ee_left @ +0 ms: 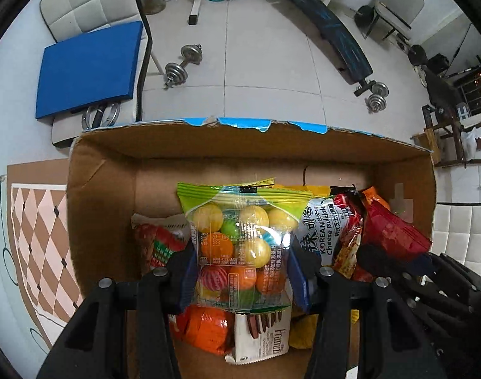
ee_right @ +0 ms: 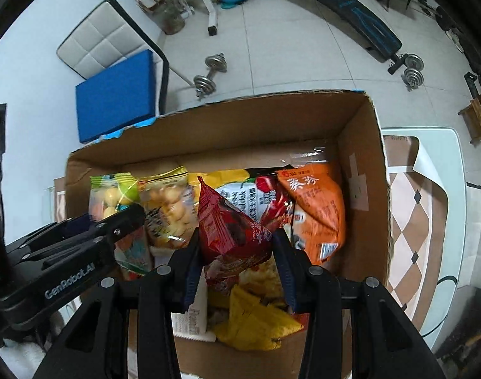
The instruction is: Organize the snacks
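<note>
Clear candy bag upright — top seam away — gripped by left tool.

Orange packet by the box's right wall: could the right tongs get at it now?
Probably not yet: the right tongs are shut on a red packet. The orange packet itself lies uncovered just beyond.
</note>
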Available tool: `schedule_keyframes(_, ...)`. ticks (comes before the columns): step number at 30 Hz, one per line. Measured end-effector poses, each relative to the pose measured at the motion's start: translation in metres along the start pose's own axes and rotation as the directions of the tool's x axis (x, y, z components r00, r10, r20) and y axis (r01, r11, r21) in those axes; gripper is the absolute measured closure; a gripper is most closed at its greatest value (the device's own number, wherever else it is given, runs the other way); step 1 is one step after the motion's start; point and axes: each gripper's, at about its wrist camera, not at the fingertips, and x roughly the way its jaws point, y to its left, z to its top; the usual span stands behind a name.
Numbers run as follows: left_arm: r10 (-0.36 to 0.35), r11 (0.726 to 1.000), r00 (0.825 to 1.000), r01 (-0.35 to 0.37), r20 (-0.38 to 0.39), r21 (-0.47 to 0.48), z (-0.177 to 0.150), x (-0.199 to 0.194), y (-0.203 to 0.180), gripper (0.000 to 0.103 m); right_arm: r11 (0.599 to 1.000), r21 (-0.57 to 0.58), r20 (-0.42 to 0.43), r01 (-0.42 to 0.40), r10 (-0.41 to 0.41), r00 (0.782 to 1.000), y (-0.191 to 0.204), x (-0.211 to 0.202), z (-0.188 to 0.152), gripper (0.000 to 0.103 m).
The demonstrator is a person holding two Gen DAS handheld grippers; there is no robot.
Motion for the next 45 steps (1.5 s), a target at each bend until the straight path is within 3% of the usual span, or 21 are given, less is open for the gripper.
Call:
schedule_keyframes(3,0.002,1.000,1.000,-0.002,-0.018,0.014,0.001,0.003,-0.003,0.056,1.000,-0.004,-0.014,0.012,-0.012,1.000,-0.002,0.008,0.005,0.056)
schedule_keyframes(5,0.008,1.000,0.999,-0.008,-0.037,-0.009,0.003,0.007,0.000,0.054,0.999,0.000,-0.040,0.045,-0.045,0.998,-0.003,0.012,0.008,0.050)
schedule_keyframes(7,0.008,1.000,0.998,-0.010,-0.064,-0.030,0.005,0.013,0.004,0.044,0.998,0.010,-0.066,0.061,-0.061,0.996,-0.007,0.016,0.010,0.021)
schedule_keyframes(9,0.033,0.999,0.997,-0.035,-0.062,-0.029,0.006,0.013,0.006,0.027,0.995,0.001,-0.059,0.104,-0.104,0.993,-0.010,0.015,0.010,0.014)
schedule_keyframes(11,0.027,0.999,0.998,-0.029,-0.053,-0.037,0.005,0.012,0.009,0.016,0.994,0.005,-0.062,0.107,-0.106,0.992,-0.014,0.014,0.010,0.013)
schedule_keyframes(17,-0.008,0.999,1.000,0.007,-0.027,-0.050,0.003,0.004,0.011,0.009,0.991,-0.009,-0.059,0.133,-0.134,0.989,-0.017,0.012,0.007,0.009)
schedule_keyframes(21,0.001,0.999,1.000,-0.002,-0.016,-0.037,-0.001,-0.002,0.008,0.009,0.990,-0.010,-0.042,0.143,-0.143,0.989,-0.016,0.005,-0.002,0.009)
schedule_keyframes(27,0.011,0.999,0.998,-0.009,0.059,-0.043,-0.018,-0.024,0.007,0.009,0.993,-0.017,0.004,0.115,-0.115,0.993,-0.015,-0.017,-0.025,0.008)
schedule_keyframes(35,0.060,0.998,0.976,-0.056,0.210,-0.025,-0.064,-0.062,0.001,0.009,0.987,-0.029,0.136,0.160,-0.155,0.978,-0.012,-0.057,-0.065,0.009)
schedule_keyframes(45,0.049,0.999,0.945,-0.044,0.324,-0.024,-0.128,-0.110,-0.005,0.009,0.989,-0.043,0.226,0.144,-0.130,0.965,-0.004,-0.105,-0.125,0.009)
